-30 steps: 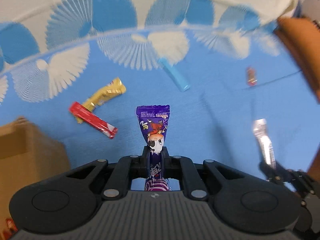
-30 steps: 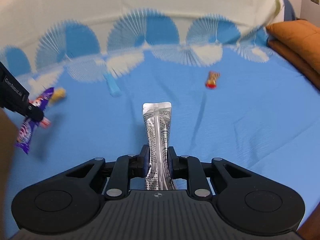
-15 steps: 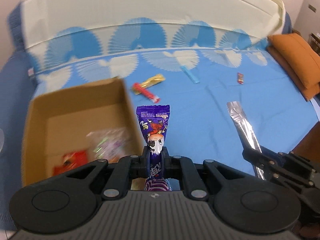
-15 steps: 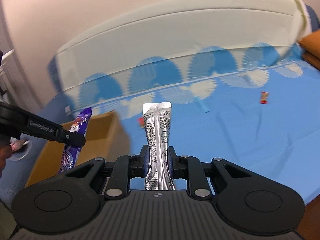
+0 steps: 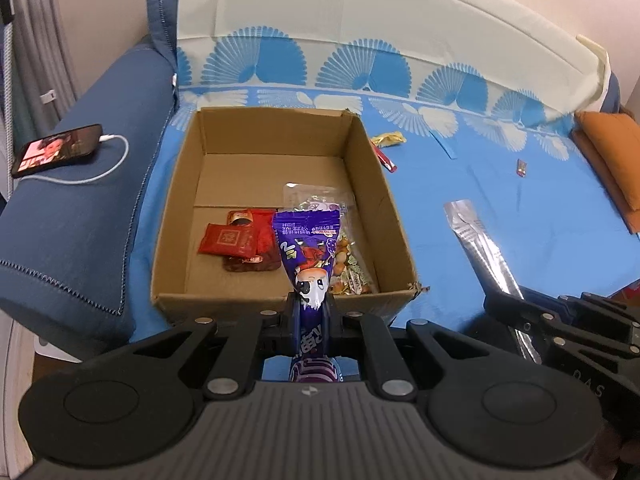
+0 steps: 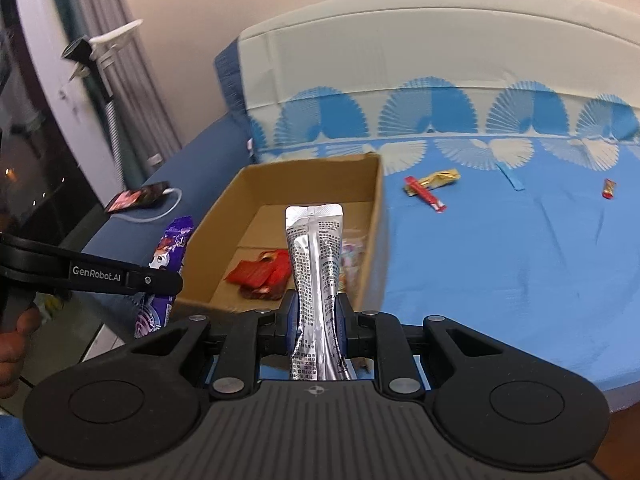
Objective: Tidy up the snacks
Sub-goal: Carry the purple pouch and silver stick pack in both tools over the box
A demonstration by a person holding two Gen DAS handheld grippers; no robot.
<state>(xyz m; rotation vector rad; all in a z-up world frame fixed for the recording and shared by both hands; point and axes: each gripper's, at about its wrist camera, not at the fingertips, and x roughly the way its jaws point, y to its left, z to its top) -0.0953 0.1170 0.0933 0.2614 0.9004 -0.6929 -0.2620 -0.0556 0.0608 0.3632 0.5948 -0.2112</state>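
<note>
My left gripper [image 5: 311, 312] is shut on a purple snack packet [image 5: 307, 248] and holds it upright just before the near wall of an open cardboard box [image 5: 372, 156]. The box holds red packets [image 5: 236, 238] and a clear bag of mixed snacks [image 5: 344, 256]. My right gripper [image 6: 316, 312] is shut on a silver foil packet [image 6: 316, 256], held upright at the box's near right corner [image 6: 370, 240]. The silver packet also shows in the left wrist view [image 5: 476, 240], and the purple packet shows in the right wrist view [image 6: 168, 256].
On the blue sheet right of the box lie a gold wrapper [image 6: 438, 179], a red stick [image 6: 428, 200], a light blue stick [image 6: 512, 178] and a small red candy [image 6: 609, 189]. A phone on a cable [image 5: 56, 149] rests on the dark blue armrest. An orange cushion [image 5: 612, 152] lies far right.
Both grippers have swung left from the loose snacks to the cardboard box, each still holding its packet. The box and its contents have come into full view.
</note>
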